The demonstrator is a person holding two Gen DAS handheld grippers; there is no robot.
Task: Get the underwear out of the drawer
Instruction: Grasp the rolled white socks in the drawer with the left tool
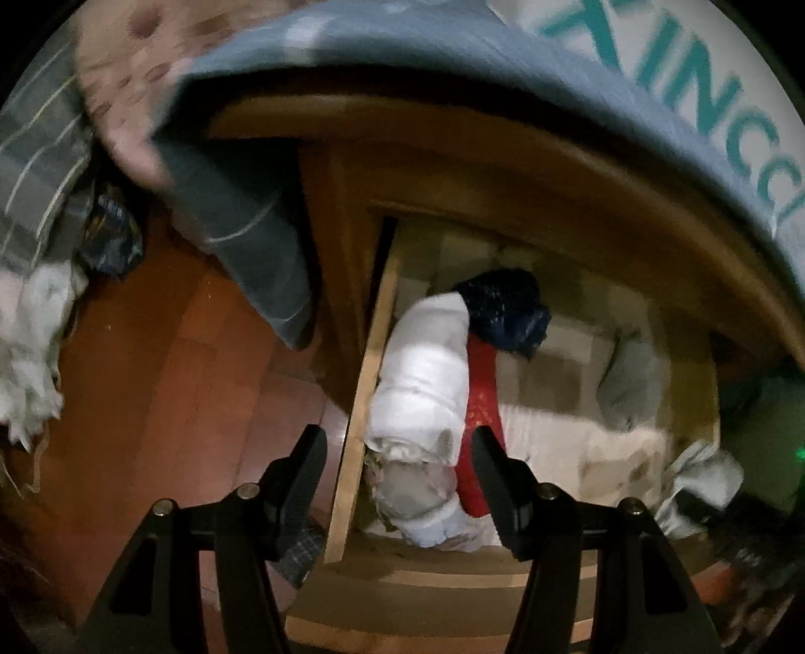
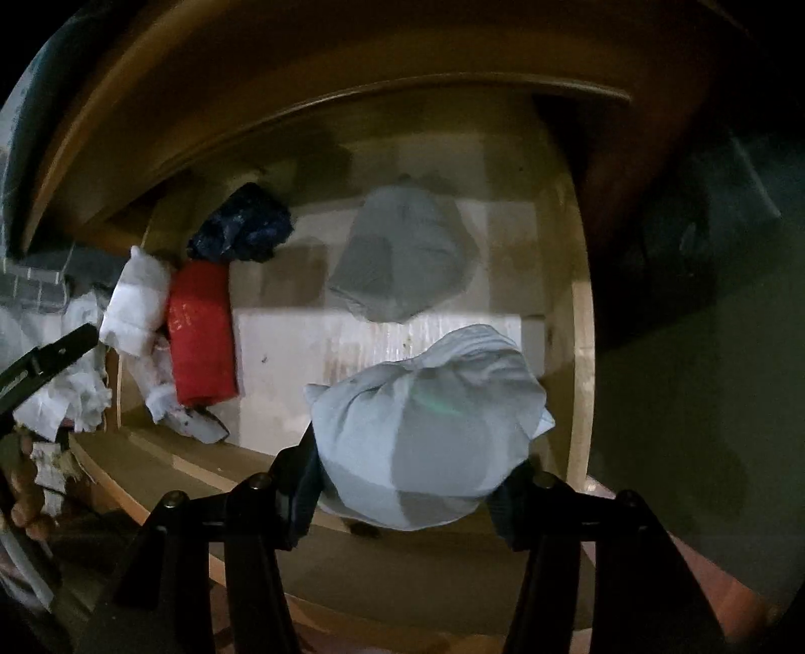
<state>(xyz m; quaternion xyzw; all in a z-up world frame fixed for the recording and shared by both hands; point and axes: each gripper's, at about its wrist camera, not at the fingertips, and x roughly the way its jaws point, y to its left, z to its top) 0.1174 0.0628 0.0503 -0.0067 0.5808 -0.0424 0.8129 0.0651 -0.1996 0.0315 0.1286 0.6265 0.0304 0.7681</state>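
Note:
The wooden drawer (image 1: 359, 402) (image 2: 581, 322) stands open under a bed. It holds rolled underwear: a white roll (image 1: 422, 382) (image 2: 138, 302), a red one (image 1: 483, 402) (image 2: 201, 334), a dark navy one (image 1: 508, 307) (image 2: 241, 229) and a grey one (image 1: 629, 382) (image 2: 402, 256). My left gripper (image 1: 400, 447) is open and empty above the white roll at the drawer's left side. My right gripper (image 2: 412, 473) is shut on a pale blue bundle of underwear (image 2: 427, 427), held above the drawer's front right. That bundle shows at the right of the left wrist view (image 1: 704, 478).
A blue-grey bedsheet (image 1: 402, 45) and a striped grey blanket (image 1: 241, 241) hang over the bed frame above the drawer. White cloth (image 1: 30, 352) and a dark bag (image 1: 108, 236) lie on the red-brown wooden floor (image 1: 166, 377) to the left.

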